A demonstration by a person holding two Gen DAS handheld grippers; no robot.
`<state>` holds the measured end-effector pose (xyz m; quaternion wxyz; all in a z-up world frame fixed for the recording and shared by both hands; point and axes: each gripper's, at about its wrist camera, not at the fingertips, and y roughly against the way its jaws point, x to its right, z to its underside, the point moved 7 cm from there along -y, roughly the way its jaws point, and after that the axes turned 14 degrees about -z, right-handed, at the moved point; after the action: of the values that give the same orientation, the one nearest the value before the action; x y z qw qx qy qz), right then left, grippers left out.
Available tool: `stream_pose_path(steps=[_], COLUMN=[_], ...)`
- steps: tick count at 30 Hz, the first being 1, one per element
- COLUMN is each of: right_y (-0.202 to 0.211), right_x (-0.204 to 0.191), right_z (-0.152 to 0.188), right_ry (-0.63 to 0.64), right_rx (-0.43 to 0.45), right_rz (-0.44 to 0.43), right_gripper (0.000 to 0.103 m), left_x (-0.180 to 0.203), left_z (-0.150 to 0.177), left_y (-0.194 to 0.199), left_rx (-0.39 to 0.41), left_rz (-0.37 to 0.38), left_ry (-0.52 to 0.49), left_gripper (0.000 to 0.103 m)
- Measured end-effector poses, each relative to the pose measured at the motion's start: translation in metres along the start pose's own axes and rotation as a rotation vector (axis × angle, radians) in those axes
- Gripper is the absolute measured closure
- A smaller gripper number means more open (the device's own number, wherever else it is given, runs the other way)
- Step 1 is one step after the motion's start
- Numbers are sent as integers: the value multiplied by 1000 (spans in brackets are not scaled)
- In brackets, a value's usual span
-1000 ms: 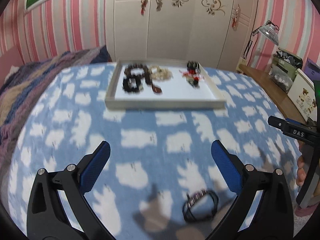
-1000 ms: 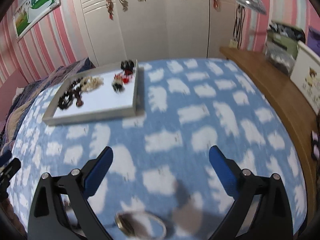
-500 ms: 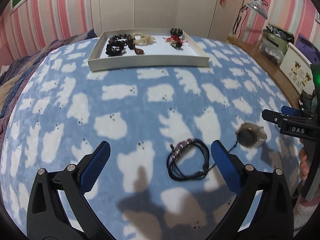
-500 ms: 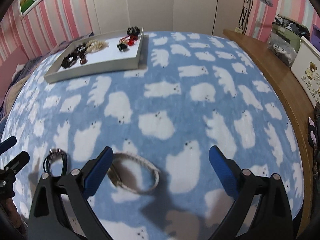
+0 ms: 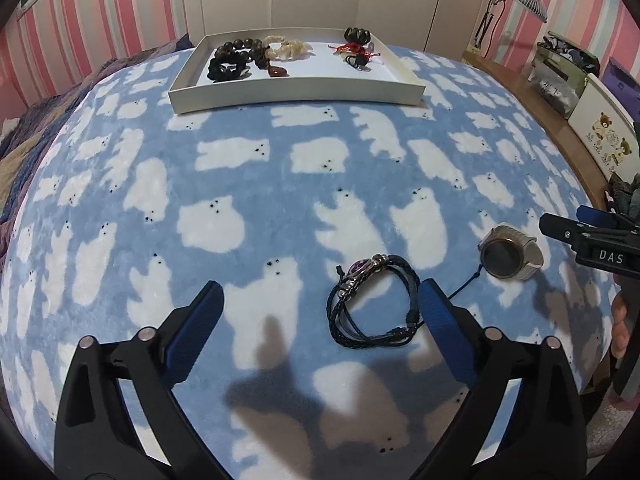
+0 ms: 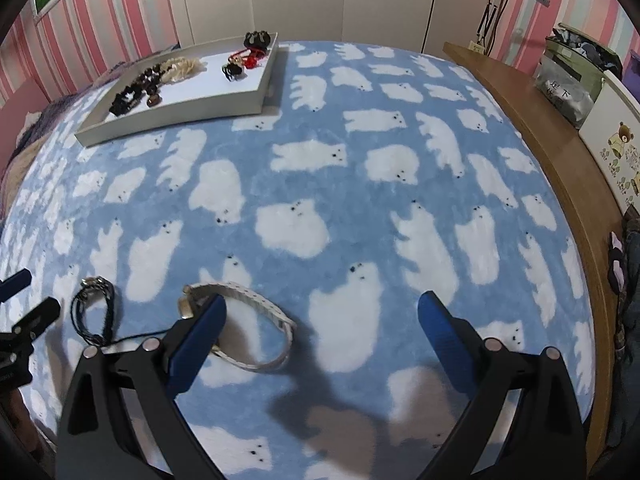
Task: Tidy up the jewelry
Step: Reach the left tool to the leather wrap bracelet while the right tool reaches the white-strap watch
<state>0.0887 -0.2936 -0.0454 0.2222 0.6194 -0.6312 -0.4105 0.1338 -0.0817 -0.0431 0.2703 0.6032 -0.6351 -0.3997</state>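
Your tray [image 5: 296,94] at top holds several pieces, but the bracelet [image 5: 374,302] and watch [image 5: 510,252] remain, with both grippers gaping empty.

Both grippers lowered toward blanket [image 5: 248,184], black bracelet [image 5: 374,304] and watch [image 6: 240,328] now nearer.

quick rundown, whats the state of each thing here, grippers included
left gripper: open, jaws just closing slightly, black cord bracelet between them, not gripped
right gripper: open, holding nothing
black cord bracelet: loose on the blanket
watch: lying on the blanket, strap looped
tray: uncovered, bead bracelets inside
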Motion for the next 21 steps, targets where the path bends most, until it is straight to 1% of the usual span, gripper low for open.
stream_pose_path(steps=[1,3,6,8,9,10,14,16,19,21], right_y=[-1,-2,-3,-5,-7,-9,-13,-17,-22,-26], right_x=[2,5,9,10,10,11,11,10,8,7], right_z=[0,1,1,1,2,3,5,7,9,11], right_ry=[-2,-12,-18,-14,-16,-19,-26,-26,-26,-27], right_rx=[-3,-9,-18,-31,-43,-59,-76,-91,-113,-120], right_rz=[6,5,4,4,-1,-13,-33,-41,-57,-66], right_gripper=[7,7,8,19,27,30,31,39,44,45], left_x=[0,-2,-3,-4,-4,-4,-3,-2,2,5], left_z=[0,0,2,3,4,5,8,9,12,14], left_y=[-2,-5,-9,-11,-11,-12,-17,-21,-26,-29], left_rx=[-5,-9,-21,-21,-20,-19,-35,-49,-65,-77], left_rz=[-9,-22,-40,-63,-75,-82,-87,-89,-86,-84], left_ry=[6,10,11,4,0,-8,-13,-20,-34,-42], left_gripper=[10,17,23,24,24,24,24,25,31,36])
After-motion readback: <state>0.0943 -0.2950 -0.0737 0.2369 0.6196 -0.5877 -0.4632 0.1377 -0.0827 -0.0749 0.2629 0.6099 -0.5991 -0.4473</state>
